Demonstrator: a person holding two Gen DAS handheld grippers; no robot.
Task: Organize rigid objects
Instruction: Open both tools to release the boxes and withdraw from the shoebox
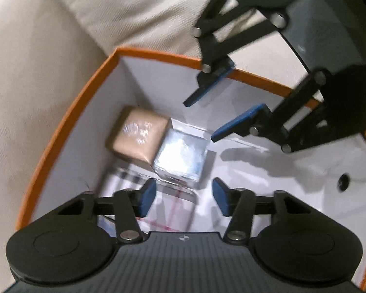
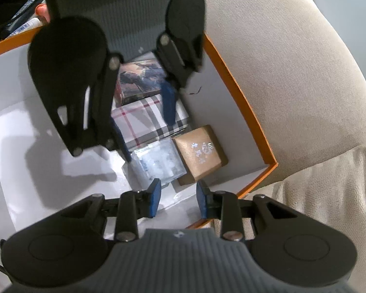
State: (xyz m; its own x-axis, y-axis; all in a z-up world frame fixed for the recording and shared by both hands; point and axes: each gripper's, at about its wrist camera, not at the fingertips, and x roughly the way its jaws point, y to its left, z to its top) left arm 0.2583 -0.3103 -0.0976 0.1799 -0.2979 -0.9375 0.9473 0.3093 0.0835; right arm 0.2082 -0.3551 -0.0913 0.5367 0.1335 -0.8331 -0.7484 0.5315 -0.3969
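An orange-rimmed white box [image 1: 68, 112] [image 2: 244, 85] holds several small rigid boxes along one wall: a tan box [image 1: 139, 136] [image 2: 198, 155], a clear shiny box [image 1: 180, 157] [image 2: 158, 162], a plaid box [image 2: 146, 122] [image 1: 173, 207] and a dark picture box [image 2: 140, 78]. My left gripper [image 1: 184, 199] is open and empty above the plaid box; it also shows in the right wrist view [image 2: 147, 127]. My right gripper [image 2: 178, 201] is open and empty over the box floor near the clear box; it also shows in the left wrist view [image 1: 200, 119].
The box sits on a beige fabric sofa [image 2: 292, 73] [image 1: 36, 61]. Beyond the box's far rim lie a dark item and a white tube [image 2: 24, 28]. The box floor [image 2: 36, 158] beside the small boxes is bare white.
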